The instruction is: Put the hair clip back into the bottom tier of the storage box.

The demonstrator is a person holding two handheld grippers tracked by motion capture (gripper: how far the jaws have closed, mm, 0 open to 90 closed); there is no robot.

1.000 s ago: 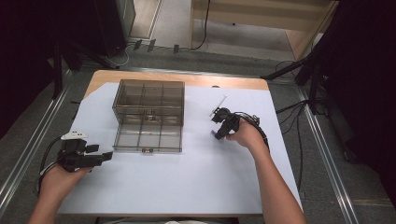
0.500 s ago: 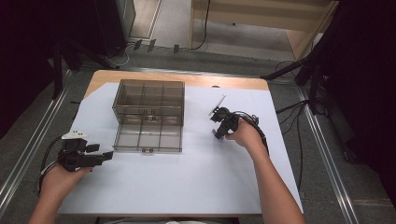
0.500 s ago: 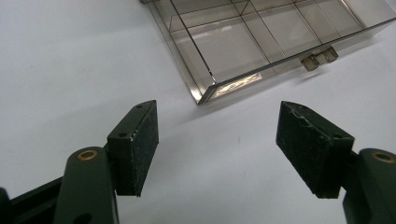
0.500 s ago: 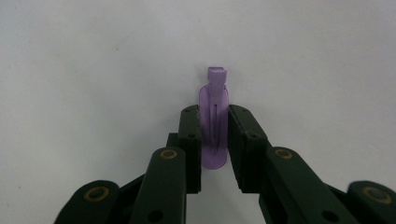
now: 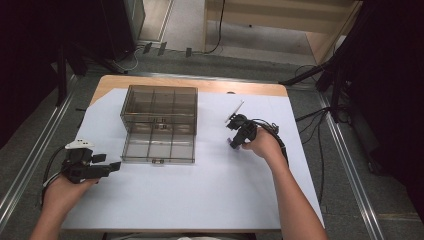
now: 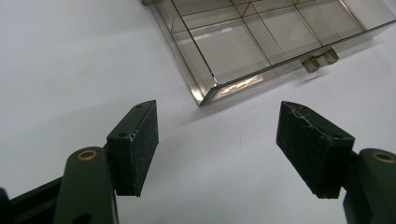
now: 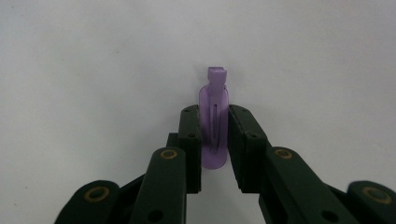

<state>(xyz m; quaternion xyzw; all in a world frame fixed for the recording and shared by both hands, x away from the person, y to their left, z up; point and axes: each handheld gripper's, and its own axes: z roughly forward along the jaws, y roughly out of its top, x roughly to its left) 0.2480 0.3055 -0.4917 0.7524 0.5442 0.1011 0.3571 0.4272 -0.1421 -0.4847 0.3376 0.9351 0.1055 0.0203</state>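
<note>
Gripping the purple clip lengthwise

I have the right hand-held gripper [image 7: 215,140] clamped on the purple hair clip [image 7: 214,122], its long axis running straight ahead between the pads, low over the tabletop [image 5: 210,200]. The open organizer box [image 5: 159,125] lies to its left; my left hand-held gripper [image 6: 217,149] gapes empty.

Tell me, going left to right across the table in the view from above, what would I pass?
Left gripper, held open by the person's left hand → clear compartment box lying open → small purple clip → right gripper, shut on that clip → right hand.
</note>
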